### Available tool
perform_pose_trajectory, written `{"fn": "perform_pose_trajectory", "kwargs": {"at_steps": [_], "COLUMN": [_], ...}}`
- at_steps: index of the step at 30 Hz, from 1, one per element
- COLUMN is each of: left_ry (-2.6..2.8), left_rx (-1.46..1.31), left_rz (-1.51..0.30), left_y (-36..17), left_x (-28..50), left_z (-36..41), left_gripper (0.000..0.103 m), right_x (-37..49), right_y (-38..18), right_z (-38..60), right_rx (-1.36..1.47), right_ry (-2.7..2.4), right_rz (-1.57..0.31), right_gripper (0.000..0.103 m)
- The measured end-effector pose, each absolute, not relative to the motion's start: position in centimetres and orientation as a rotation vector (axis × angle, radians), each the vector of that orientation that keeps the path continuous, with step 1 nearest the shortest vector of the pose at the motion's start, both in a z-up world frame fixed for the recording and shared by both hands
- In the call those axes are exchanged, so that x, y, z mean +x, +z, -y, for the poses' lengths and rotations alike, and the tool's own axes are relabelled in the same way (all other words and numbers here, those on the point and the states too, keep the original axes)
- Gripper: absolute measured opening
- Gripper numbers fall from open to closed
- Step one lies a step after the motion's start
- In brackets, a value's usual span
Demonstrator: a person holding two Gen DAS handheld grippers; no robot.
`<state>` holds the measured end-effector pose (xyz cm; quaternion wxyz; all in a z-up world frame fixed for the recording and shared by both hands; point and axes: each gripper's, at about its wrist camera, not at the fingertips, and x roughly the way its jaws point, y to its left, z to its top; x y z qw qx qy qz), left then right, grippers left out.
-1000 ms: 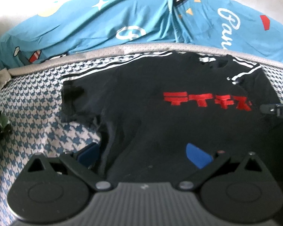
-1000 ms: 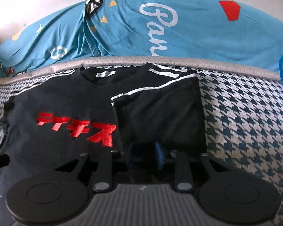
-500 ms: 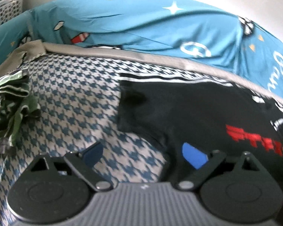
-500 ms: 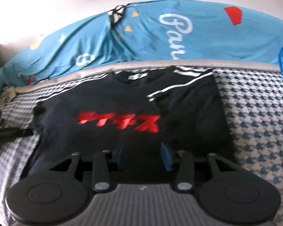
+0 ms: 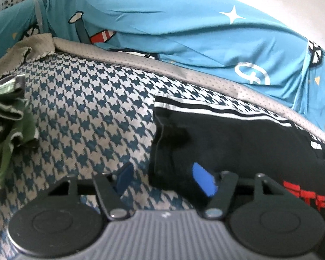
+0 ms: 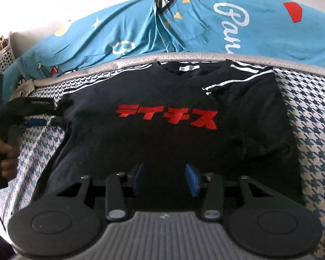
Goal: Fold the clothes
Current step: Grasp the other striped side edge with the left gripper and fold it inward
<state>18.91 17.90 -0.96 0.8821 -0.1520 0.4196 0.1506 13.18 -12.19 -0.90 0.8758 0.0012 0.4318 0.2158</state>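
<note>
The black T-shirt point(image 6: 169, 134) lies flat on the houndstooth cover point(image 5: 80, 112), its right sleeve already lying folded in over the body. The left gripper point(image 5: 165, 178) is spread at the left sleeve's edge, one finger over the cloth; the right gripper point(image 6: 164, 179) hovers spread above the hem. My read: pinch deep on that sleeve and carry it in level to mirror the other side

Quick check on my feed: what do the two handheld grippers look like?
Both match: the left gripper and right gripper have blue finger pads on black linkage arms, two round black discs, silver pivot screws and a ribbed grey body. No cables or sleeves visible.
</note>
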Motion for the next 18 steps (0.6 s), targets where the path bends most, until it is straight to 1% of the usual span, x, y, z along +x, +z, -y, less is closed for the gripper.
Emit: {"fn": "perform_pose_trajectory", "kwargs": {"at_steps": [3,11,17,18], "left_ry": [0.306,0.285,0.287,0.286], "left_rx": [-0.311,-0.295,-0.276,-0.28], "left_rz": [-0.869,-0.856,-0.821,-0.815], "left_y": [-1.3,-2.0,-2.1,-2.1], "left_x": [19.7,21.7,22.1,22.1], "left_z": [-18.2,-19.2,-19.0,-19.0], "left_gripper": [0.052,0.041,0.025,0.021], "right_x": [13.2,13.2,13.4,13.4], "right_y": [-1.1,-1.6,-1.9,-1.9], "right_z": [12.0,11.5,11.2,11.1], "right_rx": [-0.006,-0.024,-0.03,-0.031], "right_ry": [0.459,0.474,0.477,0.478], "right_rz": [-0.907,-0.927,-0.94,-0.942], "right_gripper": [0.043,0.043,0.043,0.043]}}
